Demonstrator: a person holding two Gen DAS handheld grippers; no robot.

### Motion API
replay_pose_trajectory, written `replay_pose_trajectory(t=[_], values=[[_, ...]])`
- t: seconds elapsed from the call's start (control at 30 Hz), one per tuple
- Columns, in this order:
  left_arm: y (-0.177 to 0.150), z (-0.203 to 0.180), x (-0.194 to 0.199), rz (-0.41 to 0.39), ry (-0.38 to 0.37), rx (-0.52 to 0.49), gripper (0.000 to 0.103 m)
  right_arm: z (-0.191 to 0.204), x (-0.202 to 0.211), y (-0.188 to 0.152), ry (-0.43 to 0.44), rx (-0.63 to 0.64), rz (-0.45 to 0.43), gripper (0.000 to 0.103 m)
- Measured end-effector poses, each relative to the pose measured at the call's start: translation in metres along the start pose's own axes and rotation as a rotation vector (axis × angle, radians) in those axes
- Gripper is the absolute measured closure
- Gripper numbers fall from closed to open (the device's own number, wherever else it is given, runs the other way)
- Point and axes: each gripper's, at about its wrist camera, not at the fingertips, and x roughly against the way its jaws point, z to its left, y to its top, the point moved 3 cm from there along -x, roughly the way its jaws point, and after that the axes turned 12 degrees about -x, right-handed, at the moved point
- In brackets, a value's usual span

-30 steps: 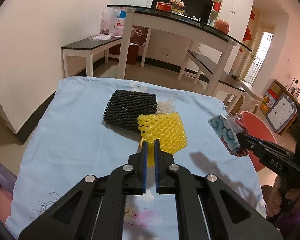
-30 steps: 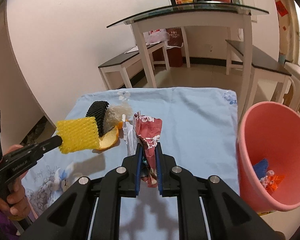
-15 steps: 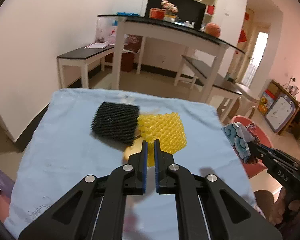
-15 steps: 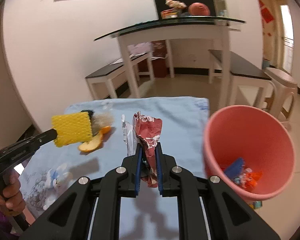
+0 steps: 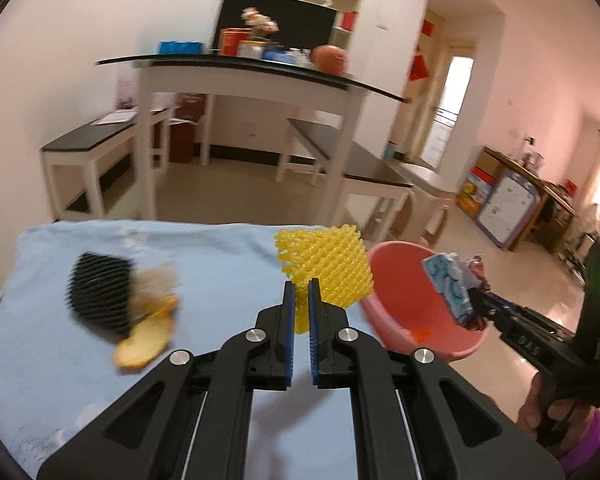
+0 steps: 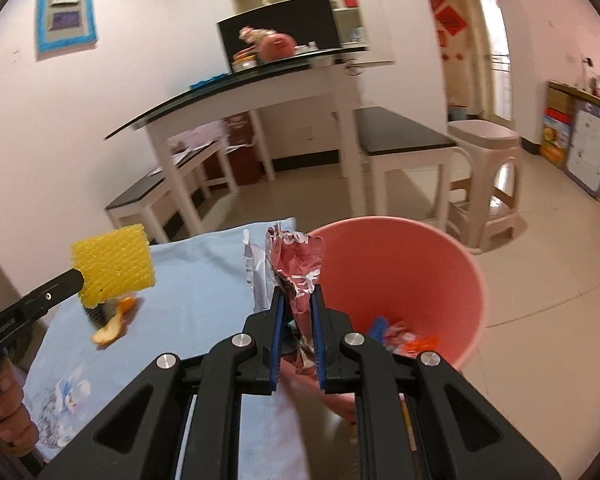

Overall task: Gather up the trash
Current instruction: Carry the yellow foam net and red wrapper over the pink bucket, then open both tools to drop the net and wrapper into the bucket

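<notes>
Table under pale blue cloth (image 5: 220, 256).
Pink plastic bin (image 6: 412, 272), beside table's right edge; blue and orange scraps at bottom.
Left gripper (image 5: 300, 300), clamped on yellow foam fruit net (image 5: 324, 268), raised off cloth, near bin rim.
Right gripper (image 6: 296, 316), closed on crumpled red-and-white wrapper (image 6: 296, 264), held at bin's near rim.
Black foam net (image 5: 100, 292) on cloth, blurred.
Peel (image 5: 144, 344), possibly orange, beside it.
</notes>
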Motion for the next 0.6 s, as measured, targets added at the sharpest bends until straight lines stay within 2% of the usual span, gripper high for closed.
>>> replay_pose_trajectory(t=[0.33,0.6], values=[[0.019,-0.068,-0.042,0.019,-0.093,-0.112,0.097,-0.048,-0.005,0.010,-0.065,-0.063,-0.019,0.091],[0.015,-0.096,-0.071,0.067,-0.104,-0.158,0.097,-0.058,-0.016,0.010,-0.085,-0.073,-0.002,0.090]])
